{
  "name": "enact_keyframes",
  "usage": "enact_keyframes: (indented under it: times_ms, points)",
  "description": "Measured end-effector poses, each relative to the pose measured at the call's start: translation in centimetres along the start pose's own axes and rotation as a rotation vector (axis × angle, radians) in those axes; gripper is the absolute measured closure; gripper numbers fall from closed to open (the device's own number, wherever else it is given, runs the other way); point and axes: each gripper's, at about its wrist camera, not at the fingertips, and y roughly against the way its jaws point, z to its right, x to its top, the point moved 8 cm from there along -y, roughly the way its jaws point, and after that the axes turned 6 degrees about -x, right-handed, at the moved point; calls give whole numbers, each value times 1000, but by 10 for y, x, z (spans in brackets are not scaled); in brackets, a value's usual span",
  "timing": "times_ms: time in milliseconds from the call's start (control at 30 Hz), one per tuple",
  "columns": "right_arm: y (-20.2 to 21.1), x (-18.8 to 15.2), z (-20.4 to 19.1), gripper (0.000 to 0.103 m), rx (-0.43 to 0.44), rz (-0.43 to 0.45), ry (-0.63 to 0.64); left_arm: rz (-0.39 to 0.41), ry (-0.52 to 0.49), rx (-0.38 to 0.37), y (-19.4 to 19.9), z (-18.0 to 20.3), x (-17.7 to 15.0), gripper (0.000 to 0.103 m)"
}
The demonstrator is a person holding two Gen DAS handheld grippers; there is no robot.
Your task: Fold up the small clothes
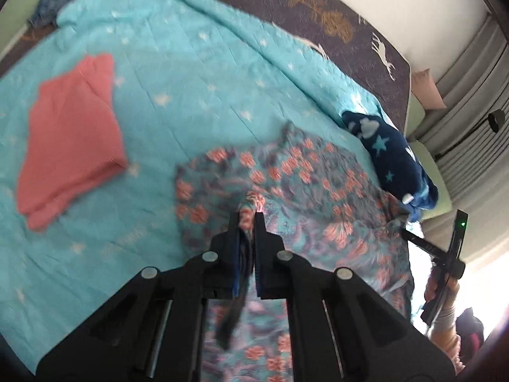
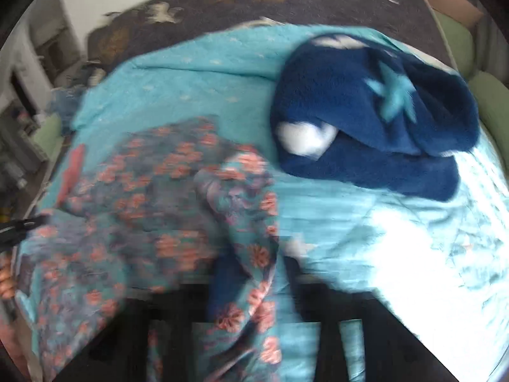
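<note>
The left gripper (image 1: 250, 215) was clamped on a bunched edge of the floral garment (image 1: 286, 191), which lay spread on the near right part of the turquoise quilt (image 1: 191, 79), probably so that edge could be carried over for a fold. The right gripper (image 2: 251, 273) was largely hidden under a hanging fold of the same cloth and blurred, but its jaws appeared closed on that fold, which would let both hands lift one side together. The pink folded piece (image 1: 70, 137) lay well apart on the left, seemingly finished, and the dark blue fleece (image 2: 366, 121) waited on the far right.
</note>
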Motion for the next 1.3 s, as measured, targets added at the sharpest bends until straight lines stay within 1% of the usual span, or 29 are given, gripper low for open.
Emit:
enact_keyframes:
  times_ms: [33,67,133,167,233,267,300,367,433,500,533,567,667,700,733,767,800,833,867,900,933,967,1000,1033,1067,1100,1200,1267,1300]
  points:
    - [-3,2,17,98,-4,2,-81,5,2,41,1,-10,0,95]
    - [-7,4,38,98,-38,4,-154,2,2,69,-1,-17,-1,94]
    - [-12,1,69,98,-135,3,-209,-34,12,91,-8,-31,-9,93]
    - [-14,-4,76,98,-122,-14,-215,-52,34,68,-12,-35,-15,92]
    - [-7,-11,73,95,-30,-12,-211,-71,69,12,-16,-36,-22,79]
    - [0,-14,66,95,3,-8,-191,-68,73,4,-16,-35,-23,68]
    - [6,-16,59,93,27,-2,-166,-64,68,5,-17,-32,-24,60]
    - [19,-22,34,78,111,3,-101,-70,49,12,-17,-26,-25,58]
    - [26,-26,9,49,176,-7,-62,-81,44,28,-17,-24,-26,56]
    - [27,-29,-17,41,203,-10,-14,-84,49,47,-17,-24,-26,56]
    - [26,-32,-29,38,200,-15,18,-83,56,53,-16,-26,-26,56]
    - [19,-34,-40,37,169,-30,53,-83,64,51,-16,-27,-26,55]
    - [-8,-40,-40,38,43,-90,60,-84,96,42,-13,-33,-29,55]
    - [-13,-39,-35,58,30,-91,41,-84,99,40,-12,-33,-31,55]
    - [-12,-38,-30,83,52,-86,8,-83,100,36,-9,-34,-33,55]
    - [-10,-34,-21,94,56,-82,-31,-84,101,33,-7,-34,-35,55]
    - [-7,-29,-8,96,28,-58,-72,-84,98,28,-5,-33,-37,55]
    - [-3,-22,11,98,-67,-15,-100,-84,93,21,-4,-32,-38,54]
    - [1,-16,35,98,-171,32,-119,-84,88,21,-3,-32,-40,54]
    - [0,-18,54,95,-181,13,-162,-83,83,27,-3,-31,-40,53]
    - [-2,-22,63,95,-121,-23,-208,-79,78,35,-3,-30,-41,53]
    - [-1,-30,67,95,-1,-66,-274,-76,79,37,-2,-30,-42,53]
    - [3,-35,65,95,56,-76,-286,-74,87,35,-2,-29,-43,53]
    - [11,-41,62,93,58,-65,-252,-72,97,30,-1,-28,-44,53]
    - [20,-46,52,91,26,-44,-184,-69,100,22,1,-26,-45,53]
    - [29,-54,37,86,13,-32,-115,-64,98,17,3,-23,-46,53]
    - [47,-80,-18,76,116,-44,10,-55,54,22,17,-10,-57,53]
    - [61,-100,-47,74,134,-34,107,-64,10,27,30,-3,-70,51]
    - [70,-114,-59,72,130,-22,169,-70,-11,31,36,0,-78,47]
